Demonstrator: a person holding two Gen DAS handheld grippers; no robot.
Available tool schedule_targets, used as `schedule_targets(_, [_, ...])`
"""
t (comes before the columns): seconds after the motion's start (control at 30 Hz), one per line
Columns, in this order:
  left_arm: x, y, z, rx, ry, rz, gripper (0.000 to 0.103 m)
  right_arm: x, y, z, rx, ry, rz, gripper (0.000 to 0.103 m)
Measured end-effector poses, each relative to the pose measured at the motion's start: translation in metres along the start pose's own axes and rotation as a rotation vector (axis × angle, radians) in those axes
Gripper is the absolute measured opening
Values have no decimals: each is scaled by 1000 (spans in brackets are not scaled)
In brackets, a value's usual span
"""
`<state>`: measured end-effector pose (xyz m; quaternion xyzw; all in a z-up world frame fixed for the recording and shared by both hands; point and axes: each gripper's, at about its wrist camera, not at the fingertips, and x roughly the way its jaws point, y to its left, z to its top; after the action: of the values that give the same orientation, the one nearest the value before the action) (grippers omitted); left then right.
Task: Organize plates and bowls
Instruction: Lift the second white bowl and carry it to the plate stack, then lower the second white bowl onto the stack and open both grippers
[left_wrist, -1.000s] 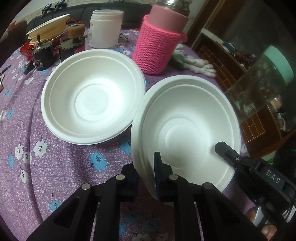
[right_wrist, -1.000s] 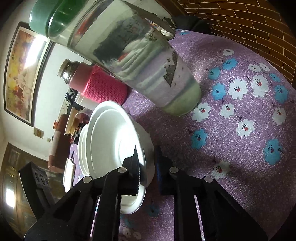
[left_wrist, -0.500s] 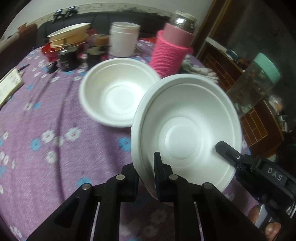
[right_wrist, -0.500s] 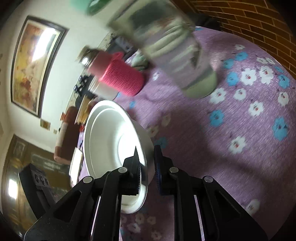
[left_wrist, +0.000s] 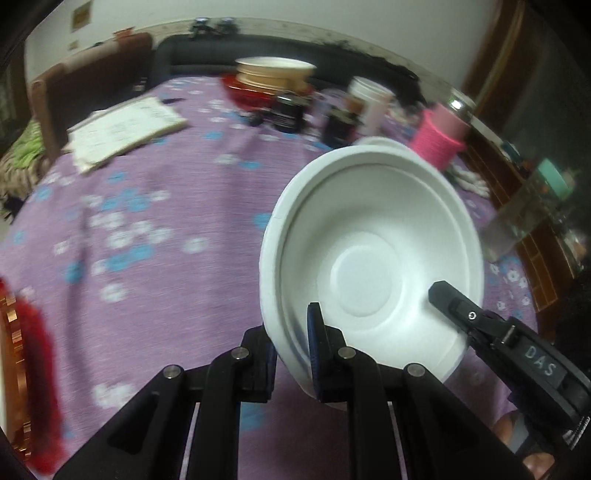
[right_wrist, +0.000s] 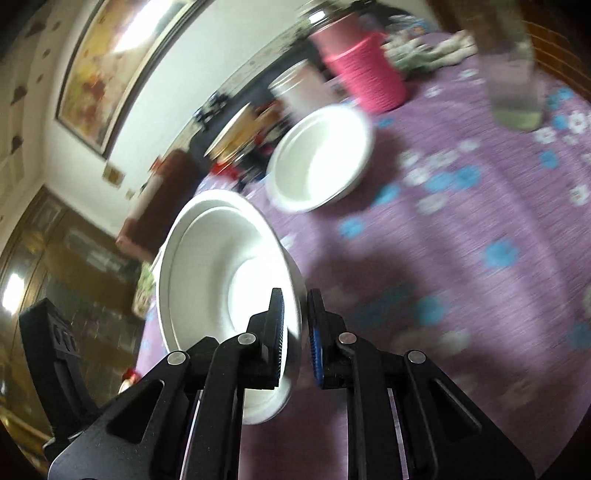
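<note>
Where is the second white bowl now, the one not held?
In the right wrist view, the free bowl rests on the purple tablecloth, upper centre, near the pink knitted cup.

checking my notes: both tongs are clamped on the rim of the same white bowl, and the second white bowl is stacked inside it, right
Not quite. Both tongs, left and right, do clamp the rim of one white bowl, but the second white bowl is not stacked inside it. The right wrist view shows it sitting apart on the purple tablecloth.
</note>
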<state>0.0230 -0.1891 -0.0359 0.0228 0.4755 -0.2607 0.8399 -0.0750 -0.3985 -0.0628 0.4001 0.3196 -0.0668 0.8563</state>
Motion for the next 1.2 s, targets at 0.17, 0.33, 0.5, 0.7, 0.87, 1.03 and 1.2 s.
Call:
schedule_targets(0.17, [-40,43,-18,-30,-51,55,13,23,44,-26,-62,60,67,13])
schedule_targets(0.33, [-82,87,-35,-72,-109,110,13,45,91,-53,-110,125,140,14])
schedule_targets(0.5, [-116,129,-48,-118,-166,196,13,70,145,-80,-180,195,209,14])
schedule_targets(0.7, [-144,179,-61,-207,-210,246,13,96,204,-110,-275,255,257,14])
schedule_targets(0.87, [-152,202,-67,-249,-224,262,13,113,230,-128,-315,288,287,14])
schedule_targets(1.03, [-153,214,-73,-273,-226,276,13,125,245,-140,-334,313,293,14])
schedule_targets(1.2, [-147,225,-76,-298,-207,291,13,130,252,-155,-357,330,274,14])
